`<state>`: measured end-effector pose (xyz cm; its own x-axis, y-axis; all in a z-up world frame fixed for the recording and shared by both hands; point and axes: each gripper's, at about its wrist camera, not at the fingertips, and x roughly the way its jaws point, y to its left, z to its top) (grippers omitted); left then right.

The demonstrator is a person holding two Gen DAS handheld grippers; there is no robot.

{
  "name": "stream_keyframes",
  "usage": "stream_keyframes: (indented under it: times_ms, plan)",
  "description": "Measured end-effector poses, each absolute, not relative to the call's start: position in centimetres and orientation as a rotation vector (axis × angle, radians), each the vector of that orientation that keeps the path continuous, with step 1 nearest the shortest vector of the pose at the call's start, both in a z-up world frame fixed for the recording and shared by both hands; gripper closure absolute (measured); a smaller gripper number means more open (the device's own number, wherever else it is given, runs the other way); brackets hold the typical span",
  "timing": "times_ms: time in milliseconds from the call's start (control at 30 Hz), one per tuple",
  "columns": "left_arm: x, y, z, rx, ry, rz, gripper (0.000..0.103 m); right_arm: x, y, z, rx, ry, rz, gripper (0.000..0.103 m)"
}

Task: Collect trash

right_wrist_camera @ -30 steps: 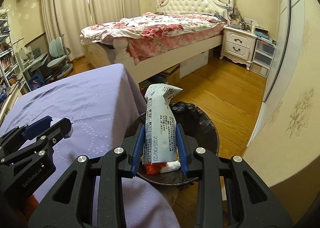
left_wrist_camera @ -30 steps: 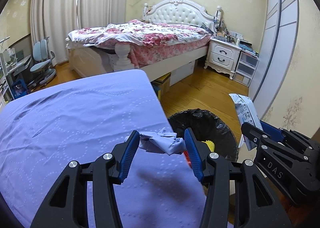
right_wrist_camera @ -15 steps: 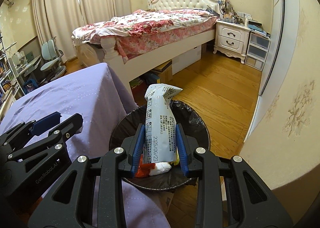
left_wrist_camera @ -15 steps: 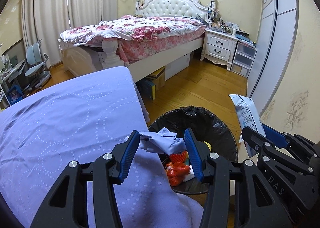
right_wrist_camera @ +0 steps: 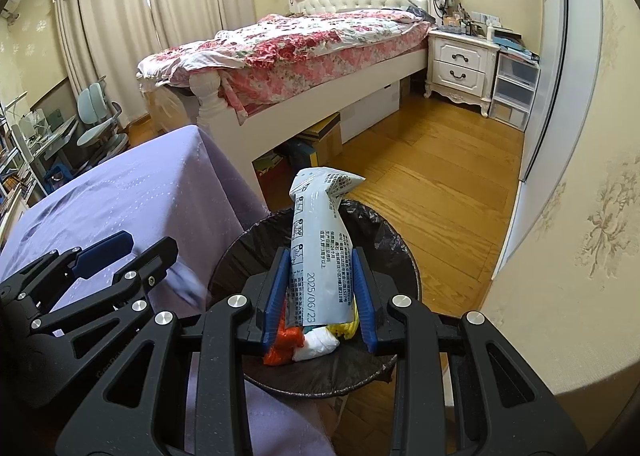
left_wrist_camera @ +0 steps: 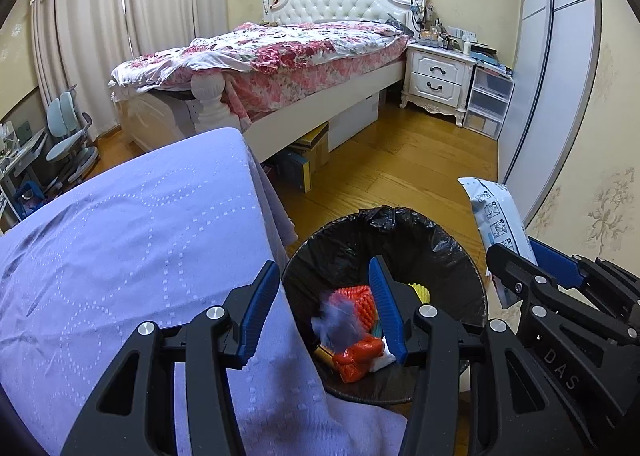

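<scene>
I am at the dropping step, both tongs held over the bin (left_wrist_camera: 384, 256), which stands on the floor just beside the desk (left_wrist_camera: 120, 256) with its purple cloth. My left tongs (left_wrist_camera: 324, 296) are spread wide and hold nothing; a crumpled bluish tissue (left_wrist_camera: 338, 318), blurred, sits in the gap between their fingers, over the red and yellow rubbish already in the black liner, and I judge it to be falling in. My right tongs (right_wrist_camera: 322, 288) are clamped on a pale printed wrapper (right_wrist_camera: 320, 248), which stands upright between the blue pads, its top folded over, with the open mouth of the bin right behind and below it. In the left view the same wrapper appears to the right of the bin's rim rather than squarely above it, so I cannot tell exactly how well it is centred. The next move, as I judge it, is to bring the right tongs a little further over the opening and spread them so the wrapper drops inside; its light, flat shape could let it catch on the rim or slide to the floor.
</scene>
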<state>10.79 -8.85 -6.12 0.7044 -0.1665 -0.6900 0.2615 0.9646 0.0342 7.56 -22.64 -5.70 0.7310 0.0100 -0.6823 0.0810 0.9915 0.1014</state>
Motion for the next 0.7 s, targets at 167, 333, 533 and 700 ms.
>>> stream_keyframes:
  times_ms: [167, 333, 533, 700]
  plan:
    - [11.3, -9.2, -6.5, 0.140, 0.765, -0.241, 0.054, 8.5, -23.2, -6.2, 0.142, 0.768, -0.046, 0.071]
    - [11.7, -9.2, -6.7, 0.136, 0.779, -0.235, 0.044, 8.8, -23.2, -6.6, 0.145, 0.774, -0.055, 0.066]
    - [11.4, -8.8, -6.5, 0.119, 0.768, -0.218, 0.032, 9.0, -23.4, -6.8, 0.146, 0.770, -0.076, 0.060]
    - [11.1, -8.6, -6.3, 0.123, 0.762, -0.204, 0.029, 8.7, -23.6, -6.7, 0.141, 0.759, -0.093, 0.052]
